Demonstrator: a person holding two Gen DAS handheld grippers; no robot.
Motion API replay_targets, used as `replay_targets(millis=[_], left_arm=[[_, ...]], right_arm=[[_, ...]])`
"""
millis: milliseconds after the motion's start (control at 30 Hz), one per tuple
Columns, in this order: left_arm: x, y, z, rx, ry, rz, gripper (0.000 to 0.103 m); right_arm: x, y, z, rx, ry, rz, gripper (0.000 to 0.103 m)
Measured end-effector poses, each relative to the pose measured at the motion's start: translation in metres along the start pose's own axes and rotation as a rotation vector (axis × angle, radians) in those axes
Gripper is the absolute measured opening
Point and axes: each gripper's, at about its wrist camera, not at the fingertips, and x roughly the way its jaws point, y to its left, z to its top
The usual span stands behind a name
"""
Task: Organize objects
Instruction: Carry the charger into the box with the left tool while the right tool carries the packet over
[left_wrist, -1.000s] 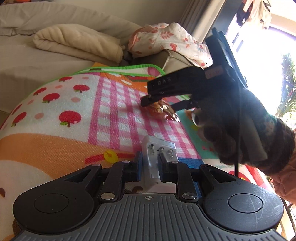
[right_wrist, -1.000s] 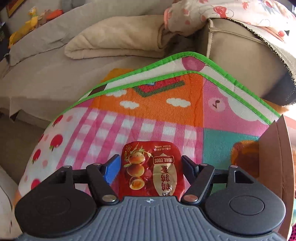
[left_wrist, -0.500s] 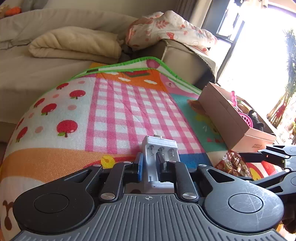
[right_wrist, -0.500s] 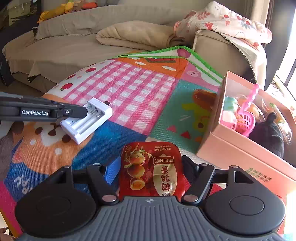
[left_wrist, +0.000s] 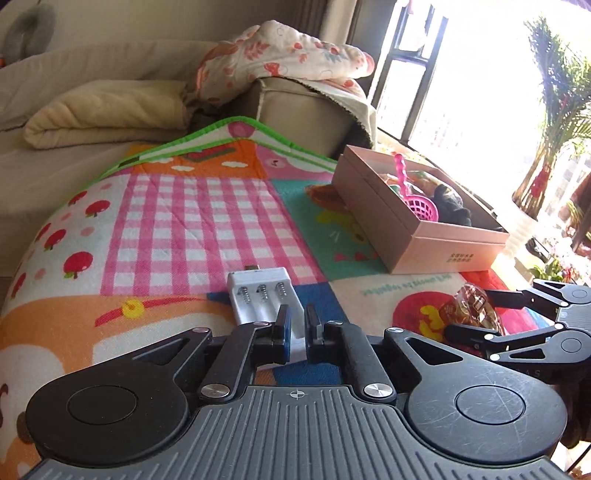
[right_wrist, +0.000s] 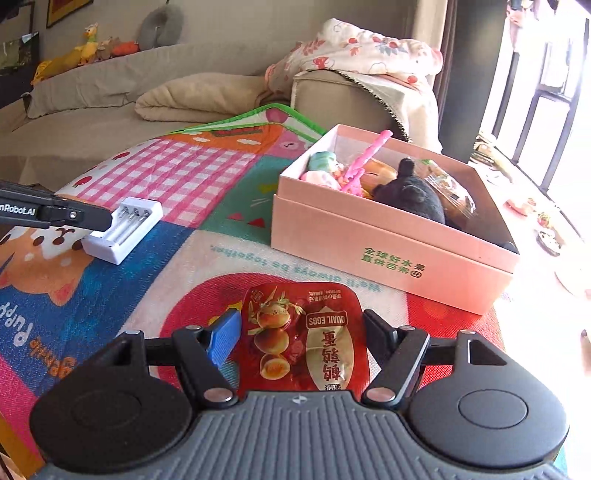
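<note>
- One pink cardboard box (right_wrist: 391, 236) stands open on the play mat (left_wrist: 192, 206), ahead and to the right of the right gripper (right_wrist: 299, 332), well ahead and right of the left gripper (left_wrist: 295, 326).
- Box contents: one pink toy scoop (right_wrist: 360, 166), one dark plush toy (right_wrist: 410, 195), a clear-wrapped item at the far right side; other pale items at the far left corner, not identifiable.
- Count outside the box: one white battery charger (left_wrist: 258, 295), one red quail egg packet (right_wrist: 303, 336).
- Left gripper: fingers drawn close together, clamped on the near end of the battery charger, which projects forward between them with three spring slots visible.
- Right gripper: fingers about half apart, pressed on both edges of the quail egg packet, holding it above the mat just short of the box.
- One sofa (right_wrist: 110, 92) lies beyond the mat, bearing one folded beige blanket (left_wrist: 103, 110).
</note>
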Motion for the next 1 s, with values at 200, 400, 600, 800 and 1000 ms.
replay_targets(millis=[200,400,600,800,1000], left_arm=[[0.016,-0.059,-0.022,0.2,0.132,-0.031,0.015],[0.027,-0.093,-0.028,0.289,0.166,-0.053,0.073],[0.011,-0.085,-0.018,0.196,0.061,0.023,0.073],[0.02,-0.053,0.003,0.074,-0.021,0.295,0.072],[0.044,-0.035,0.0,0.026,0.037,0.348,0.072]], right_arm=[[0.009,-0.016,-0.014,0.121,-0.031,0.008,0.086],[0.008,-0.053,-0.021,0.332,-0.055,0.101,0.098],[0.005,-0.061,-0.024,0.397,-0.094,0.115,0.102],[0.004,-0.062,-0.023,0.397,-0.107,0.127,0.103],[0.003,-0.059,-0.024,0.377,-0.099,0.145,0.103]])
